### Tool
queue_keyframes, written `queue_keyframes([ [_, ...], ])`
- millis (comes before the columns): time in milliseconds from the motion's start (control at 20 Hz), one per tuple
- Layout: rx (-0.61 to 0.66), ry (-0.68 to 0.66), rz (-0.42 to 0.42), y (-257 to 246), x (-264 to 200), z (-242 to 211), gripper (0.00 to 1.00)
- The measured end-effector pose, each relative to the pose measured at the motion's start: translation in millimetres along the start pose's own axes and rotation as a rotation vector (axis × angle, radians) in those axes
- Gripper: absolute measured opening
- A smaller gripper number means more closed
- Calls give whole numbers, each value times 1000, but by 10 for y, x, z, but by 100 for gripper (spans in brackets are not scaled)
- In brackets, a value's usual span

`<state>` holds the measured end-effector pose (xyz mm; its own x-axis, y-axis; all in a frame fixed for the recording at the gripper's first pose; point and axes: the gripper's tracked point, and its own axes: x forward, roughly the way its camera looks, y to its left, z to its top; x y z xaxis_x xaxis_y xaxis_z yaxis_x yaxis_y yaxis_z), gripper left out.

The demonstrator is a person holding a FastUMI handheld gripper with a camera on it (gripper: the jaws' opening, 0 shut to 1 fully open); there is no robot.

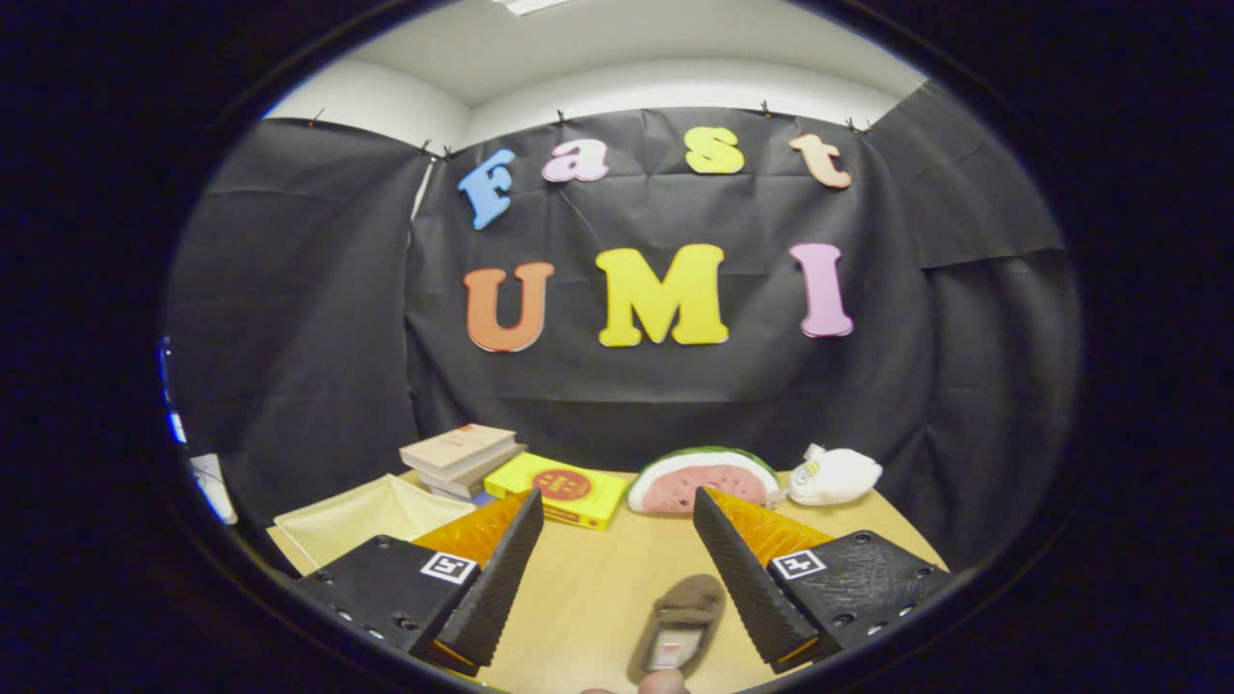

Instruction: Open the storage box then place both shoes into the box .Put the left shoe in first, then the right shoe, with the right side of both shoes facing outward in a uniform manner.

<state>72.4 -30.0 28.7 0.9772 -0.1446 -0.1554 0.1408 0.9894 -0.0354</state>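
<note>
Near the table's [598, 578] front edge, between the gripper's [612, 569] spread, empty fingers, lies a brown shoe [680, 627]; it looks light and soft, best pinched at its collar.

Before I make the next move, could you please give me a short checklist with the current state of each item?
1. Tool open and empty: ok, its fingers stand wide apart and hold nothing.
2. A shoe within reach: ok, one brown shoe lies on the table between the fingers, nearer the right one.
3. Which shoe it is, left or right: cannot tell.
4. Second shoe located: cannot tell.
5. Storage box open: ok if the pale open bin beyond the left finger is that box.
6. Far clutter stays clear: ok, books, yellow box, watermelon toy, white plush sit beyond the fingers.
</note>
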Motion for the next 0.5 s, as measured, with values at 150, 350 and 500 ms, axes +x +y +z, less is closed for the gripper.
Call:
queue_keyframes([
  [150, 17, 109, -74, -421, 52, -453, 95],
  [350, 31, 276, -126, -674, 128, -1207, 95],
  [500, 71, 379, -129, -708, 196, -1619, 95],
])
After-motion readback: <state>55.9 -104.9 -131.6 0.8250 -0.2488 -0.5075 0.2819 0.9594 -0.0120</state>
